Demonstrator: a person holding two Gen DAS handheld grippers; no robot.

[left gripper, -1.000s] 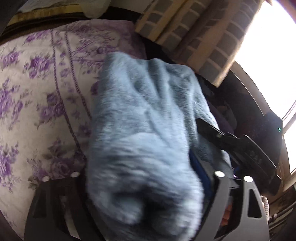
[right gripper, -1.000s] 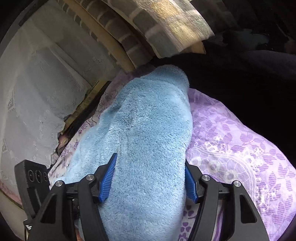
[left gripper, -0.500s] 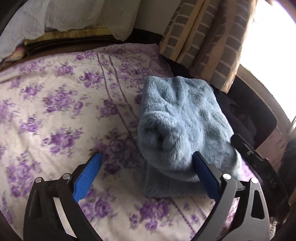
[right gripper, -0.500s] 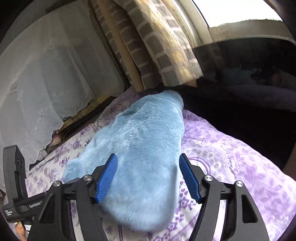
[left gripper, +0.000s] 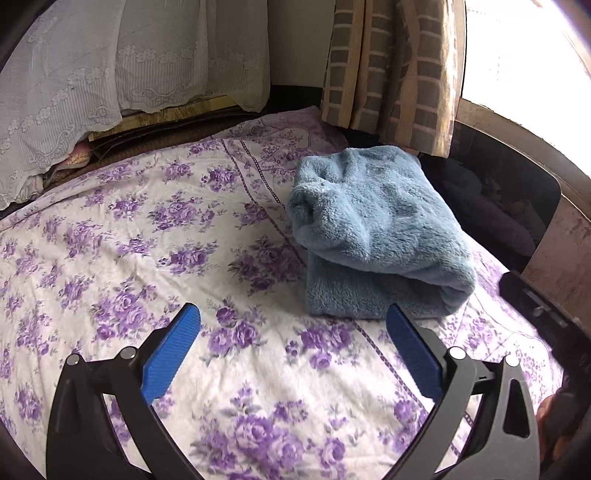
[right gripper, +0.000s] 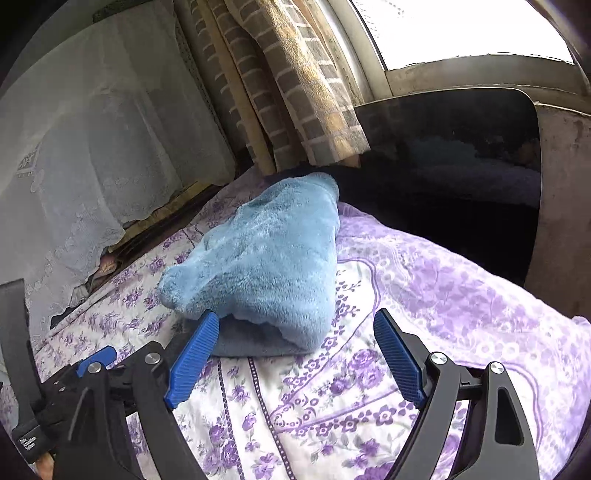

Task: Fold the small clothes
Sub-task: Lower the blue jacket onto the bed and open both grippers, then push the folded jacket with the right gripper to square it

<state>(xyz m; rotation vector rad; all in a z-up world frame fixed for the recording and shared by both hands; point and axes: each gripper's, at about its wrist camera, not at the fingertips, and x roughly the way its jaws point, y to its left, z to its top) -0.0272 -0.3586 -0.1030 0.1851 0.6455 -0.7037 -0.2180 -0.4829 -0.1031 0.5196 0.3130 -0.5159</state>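
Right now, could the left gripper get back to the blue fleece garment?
Probably yes: the left gripper is open, and only bare floral bedspread lies between it and the folded blue fleece garment.

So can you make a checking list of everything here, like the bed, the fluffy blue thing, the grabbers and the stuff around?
Surface: bedsheet with purple flowers, a little wrinkled.
Job's things: fluffy blue garment, folded over itself, lying on the sheet near the far corner.
Clutter: nothing seen on the sheet.
Grippers: left gripper and right gripper both open, jaws just widened, nothing between them; both clear of the garment.
Cables: nothing seen.
Surroundings: white lace curtain, checked curtain, bright window, dark board beside the bed.
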